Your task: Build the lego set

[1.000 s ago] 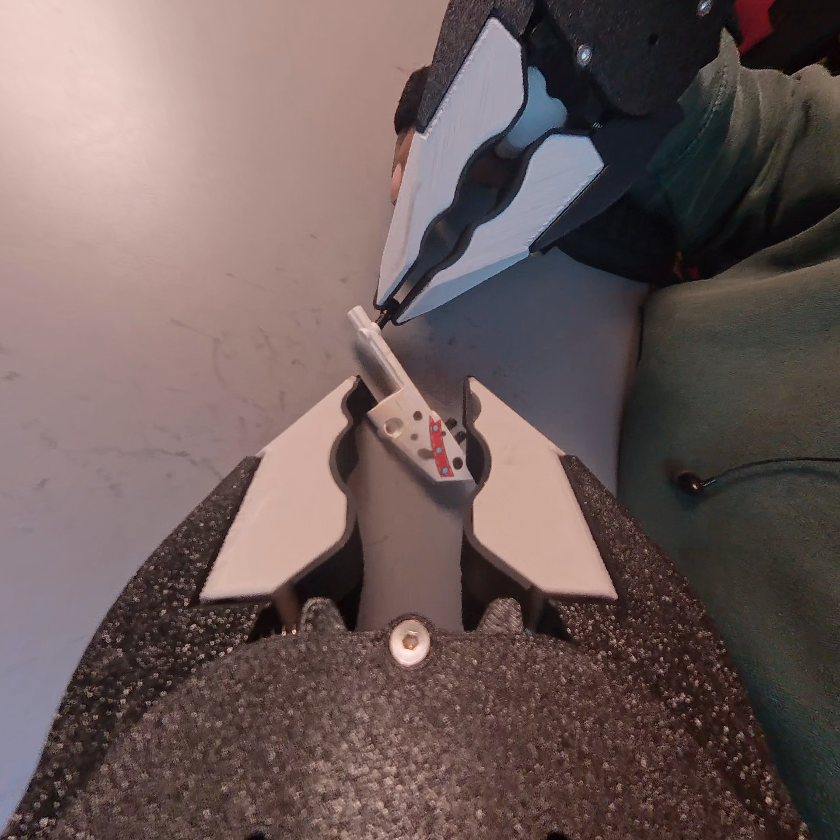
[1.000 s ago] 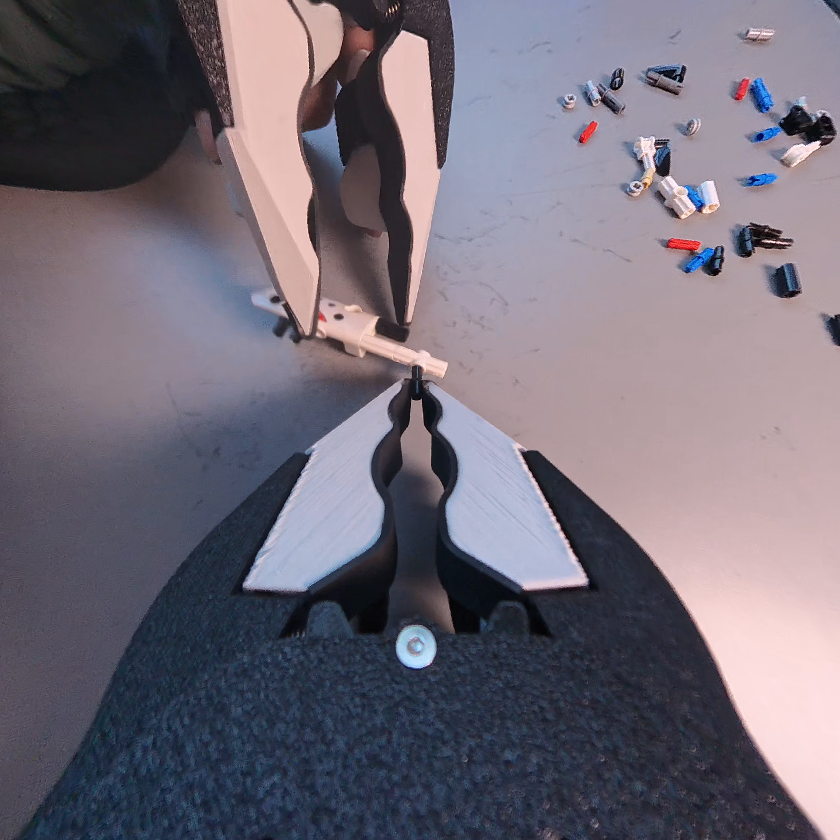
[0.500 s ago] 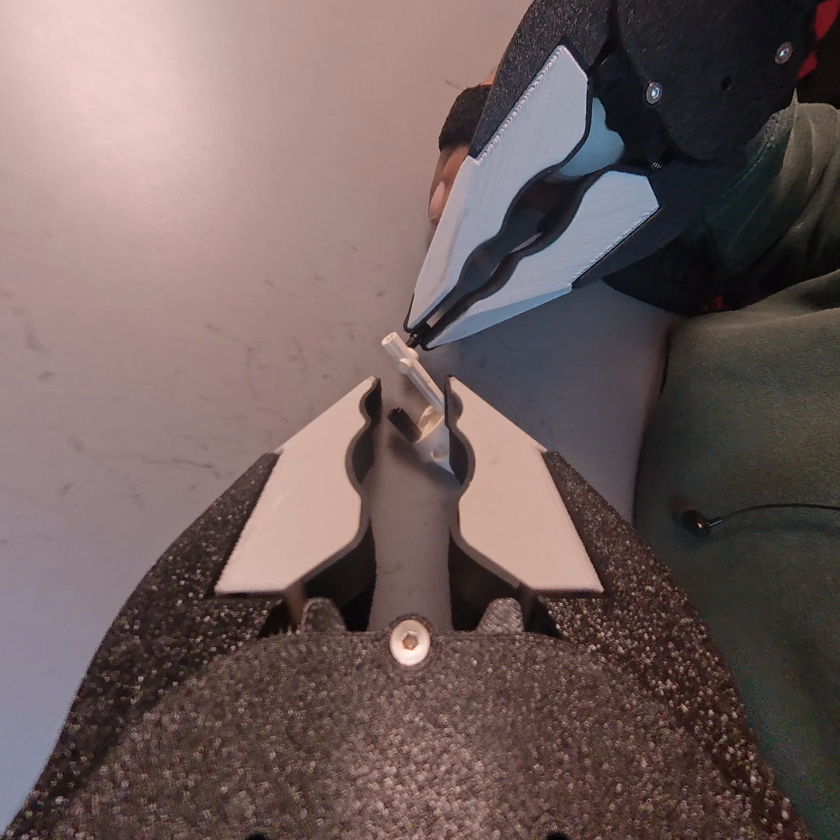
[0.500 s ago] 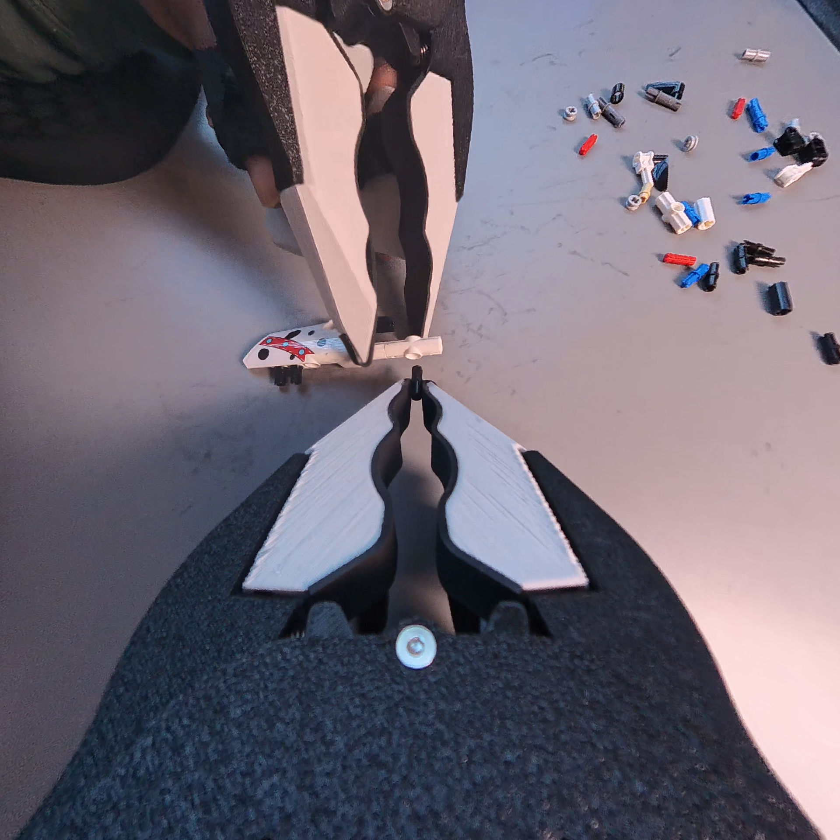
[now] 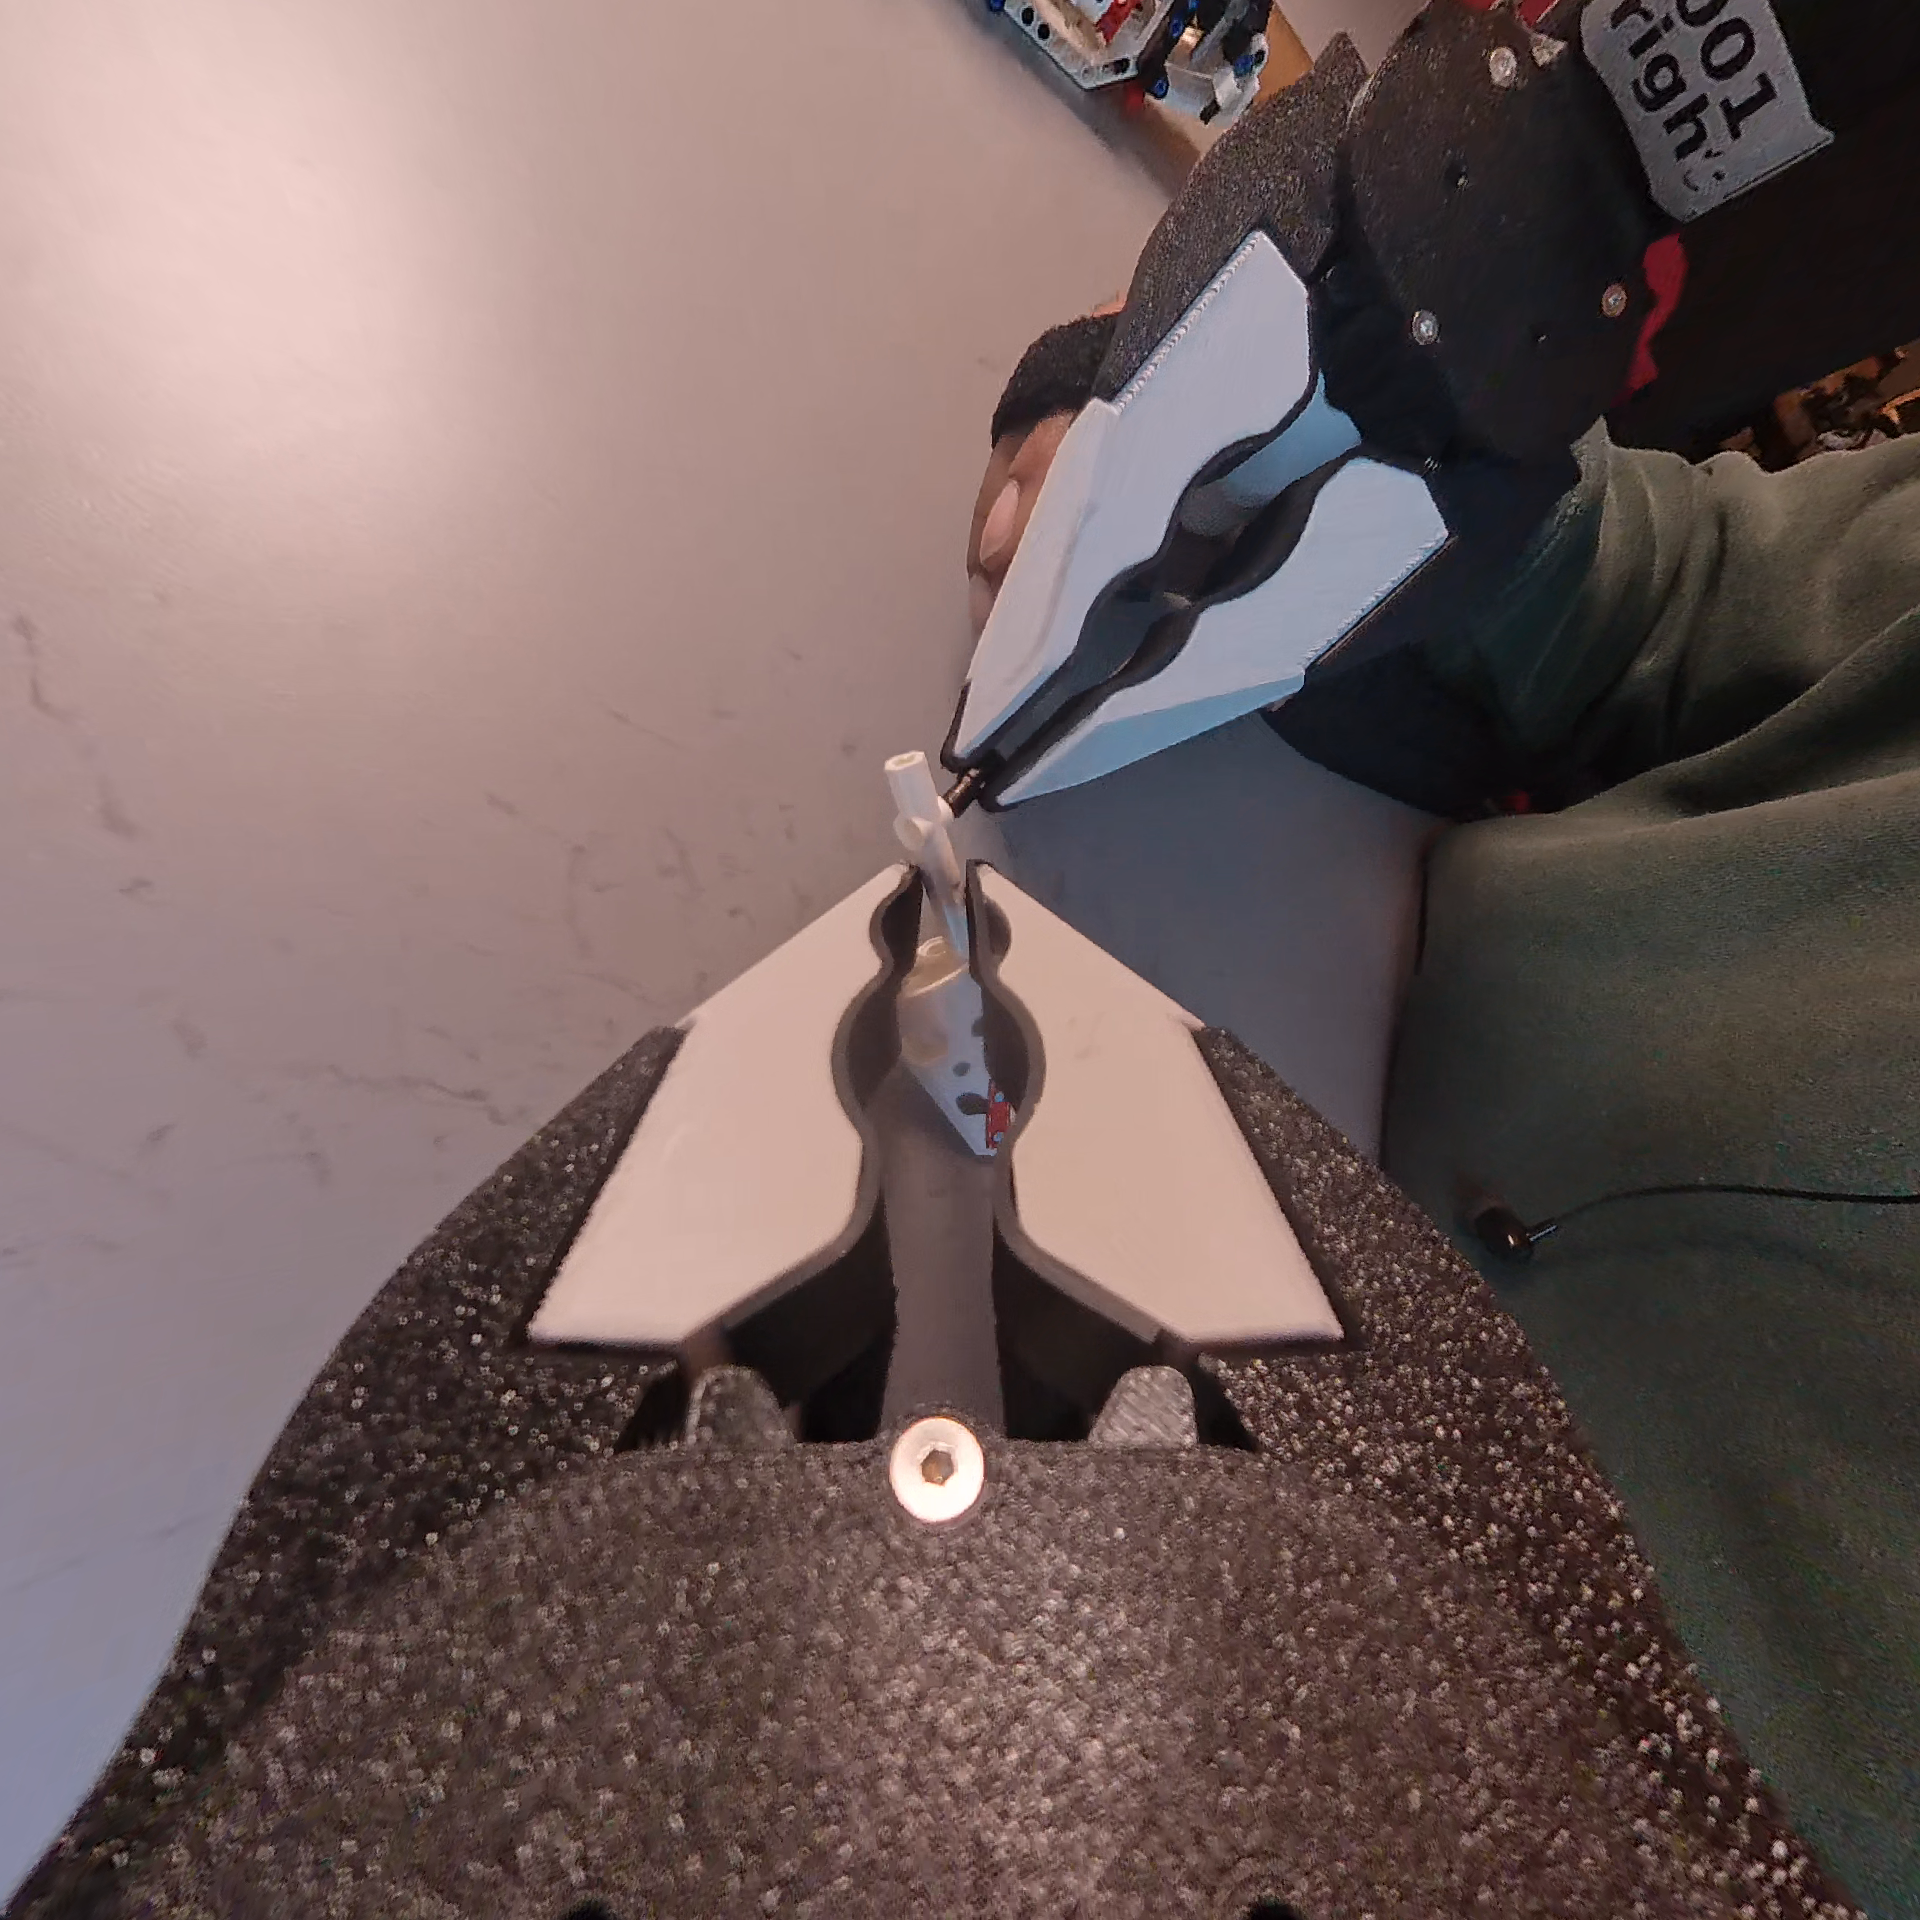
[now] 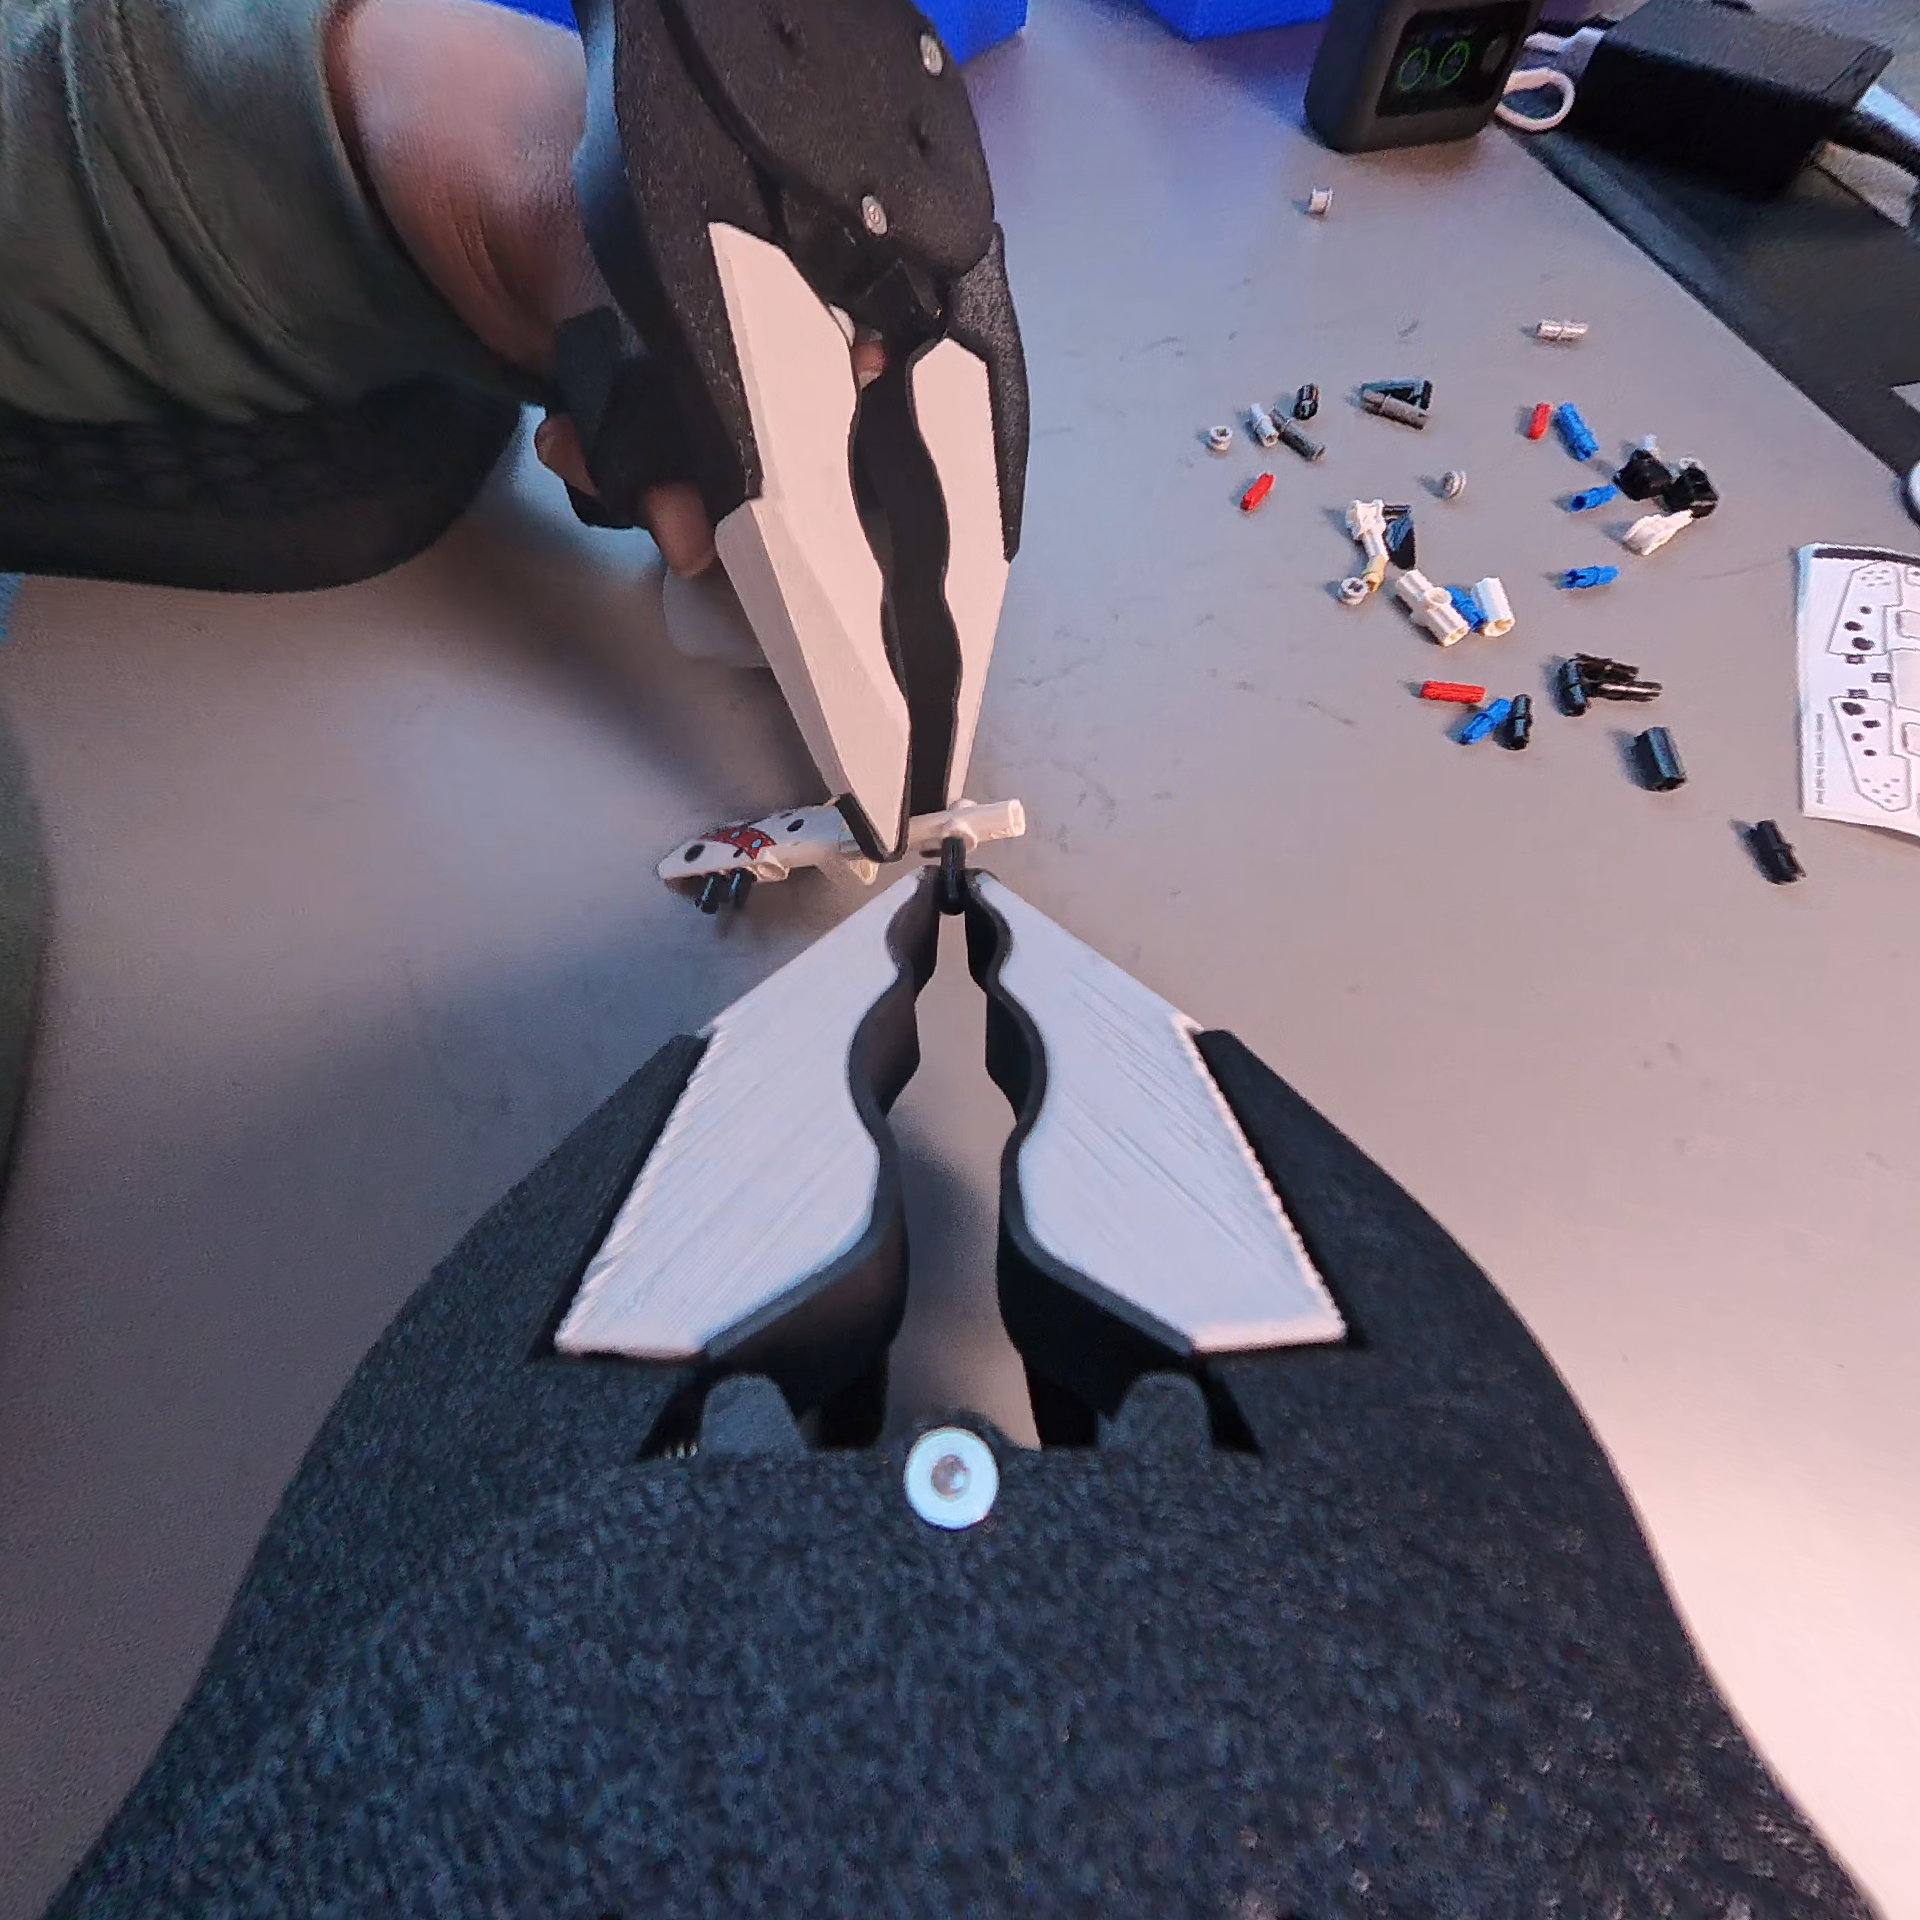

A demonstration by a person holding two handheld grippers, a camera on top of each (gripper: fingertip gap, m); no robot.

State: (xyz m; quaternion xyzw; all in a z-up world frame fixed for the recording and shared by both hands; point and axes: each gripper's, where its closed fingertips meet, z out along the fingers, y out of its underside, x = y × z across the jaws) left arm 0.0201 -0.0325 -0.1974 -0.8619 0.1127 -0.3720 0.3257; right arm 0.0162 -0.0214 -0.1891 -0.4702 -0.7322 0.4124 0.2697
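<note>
My left gripper [image 5: 940, 878] is shut on a white lego assembly [image 5: 951, 1049] with a red sticker; its white connector end [image 5: 914, 800] sticks out past the fingertips. In the right wrist view the left gripper [image 6: 920, 826] comes down from above and holds the assembly [image 6: 758, 847] low over the grey table [image 6: 1247, 1039]. My right gripper [image 6: 951, 899] is shut on a small black pin [image 6: 951, 868]. The pin's tip touches the white connector [image 6: 987, 821] from the near side. The right gripper [image 5: 971, 779] with the pin [image 5: 961, 798] also shows in the left wrist view.
Several loose small lego pieces [image 6: 1455, 582] in black, blue, red and white lie scattered at the right. A printed instruction sheet [image 6: 1860, 686] lies at the right edge. A black device [image 6: 1423, 68] stands at the back. A person's green sleeve [image 5: 1662, 1039] is close on the left gripper's right. The grippers are tip to tip, or close to it.
My left gripper has closed from wide open onto the white assembly and turned it so the connector points forward. My right gripper keeps the black pin at the connector.
</note>
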